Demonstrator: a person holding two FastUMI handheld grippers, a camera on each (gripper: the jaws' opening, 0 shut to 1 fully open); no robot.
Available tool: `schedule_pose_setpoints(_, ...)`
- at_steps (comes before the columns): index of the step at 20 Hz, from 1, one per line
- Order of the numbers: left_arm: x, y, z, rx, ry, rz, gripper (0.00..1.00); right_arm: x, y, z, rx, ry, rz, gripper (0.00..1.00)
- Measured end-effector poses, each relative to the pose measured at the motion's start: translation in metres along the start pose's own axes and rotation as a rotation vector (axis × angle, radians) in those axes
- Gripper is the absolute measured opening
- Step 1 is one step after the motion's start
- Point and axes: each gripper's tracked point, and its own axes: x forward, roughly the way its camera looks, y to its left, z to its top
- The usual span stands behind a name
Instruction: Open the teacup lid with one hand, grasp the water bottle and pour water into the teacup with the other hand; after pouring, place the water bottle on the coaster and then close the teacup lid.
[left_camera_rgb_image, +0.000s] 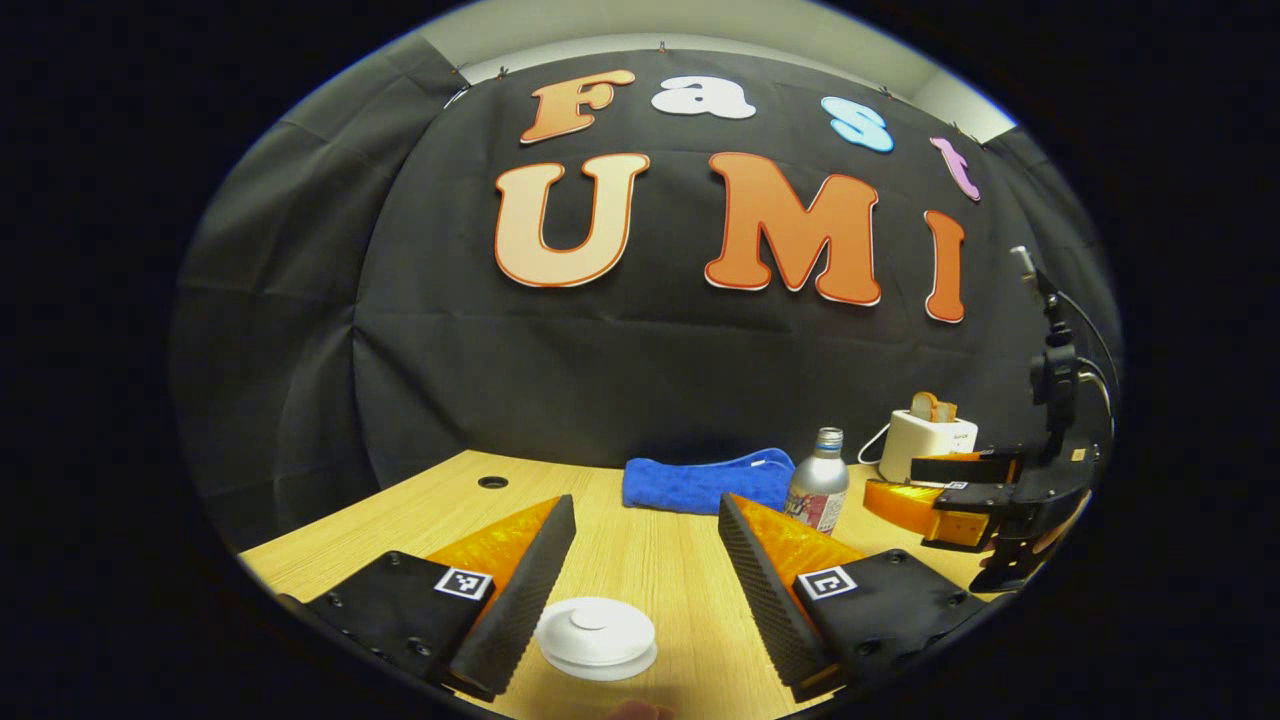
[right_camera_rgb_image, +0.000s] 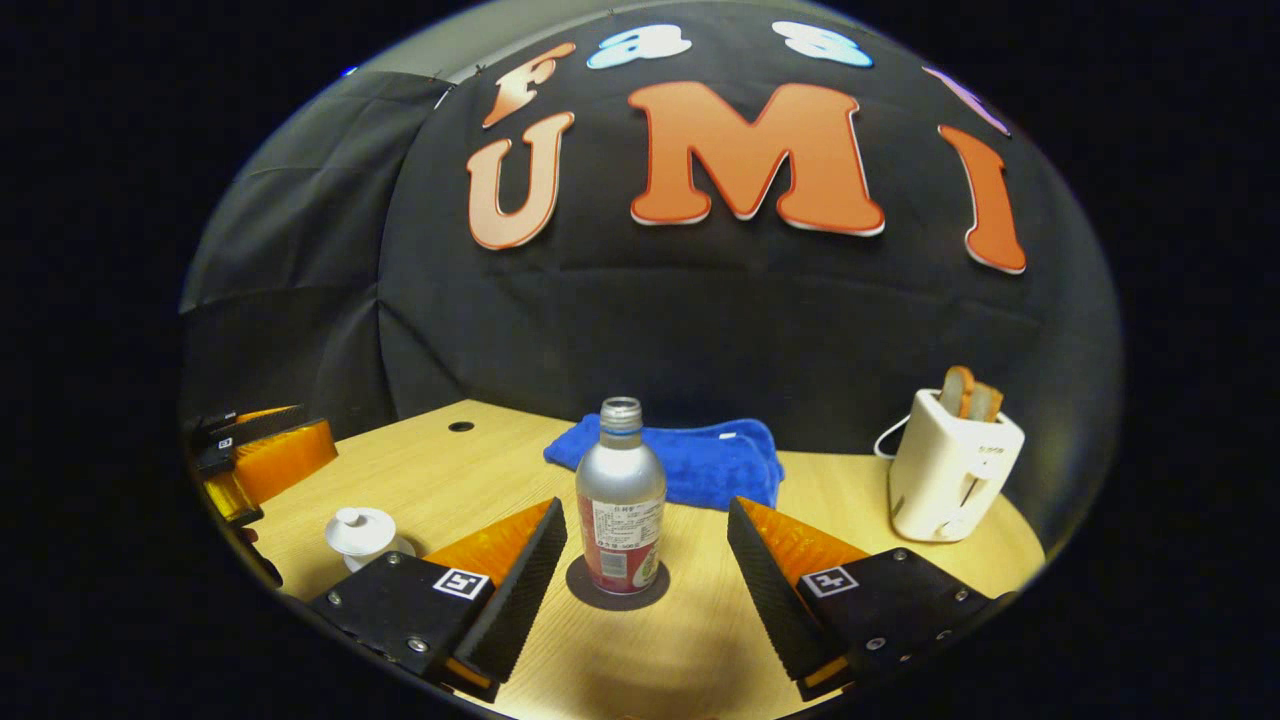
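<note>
White and smooth, the teacup lid (left_camera_rgb_image: 596, 632) sits right under the left claw (left_camera_rgb_image: 640, 585), between its two black fingers, which stand wide apart and hold nothing. It looks hard and easy to break, so I think it wants a soft pinch on the little knob on top. In the right gripper view the teacup (right_camera_rgb_image: 362, 536) stands on the wooden table (right_camera_rgb_image: 700, 640), off to the left of the right claw (right_camera_rgb_image: 645, 590), with its lid on. I cannot tell what is inside.

Just ahead of the right claw, between its wide, empty fingers but not touching them, the water bottle (right_camera_rgb_image: 621, 500) stands up straight on a dark round coaster (right_camera_rgb_image: 585, 598). It looks like shiny metal, so maybe slippery. Its top has no cap. Grabbing the fat middle seems best. How full it is, I cannot see.

Farther back lies a soft blue towel (right_camera_rgb_image: 700, 462). A white toaster (right_camera_rgb_image: 950, 470) with bread stands to the right.
</note>
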Motion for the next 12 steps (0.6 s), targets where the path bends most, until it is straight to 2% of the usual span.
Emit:
schedule_pose_setpoints(3, -0.007, -0.011, 0.013, 0.003, -0.025, -0.005, 0.96, -0.030, -0.014, 0.020, -0.018, -0.070, -0.033, 0.97)
schedule_pose_setpoints(4, -0.010, -0.015, 0.019, 0.004, -0.033, -0.008, 0.93, -0.039, -0.020, 0.026, -0.019, -0.087, -0.043, 0.97)
schedule_pose_setpoints(9, -0.025, -0.031, 0.046, 0.006, -0.094, -0.025, 0.99, -0.078, -0.045, 0.045, -0.021, -0.156, -0.098, 0.97)
schedule_pose_setpoints(10, -0.027, -0.034, 0.049, 0.006, -0.101, -0.027, 0.92, -0.084, -0.050, 0.046, -0.024, -0.162, -0.114, 0.97)
schedule_pose_setpoints(12, -0.031, -0.038, 0.055, 0.009, -0.115, -0.026, 0.96, -0.096, -0.055, 0.048, -0.018, -0.176, -0.128, 0.97)
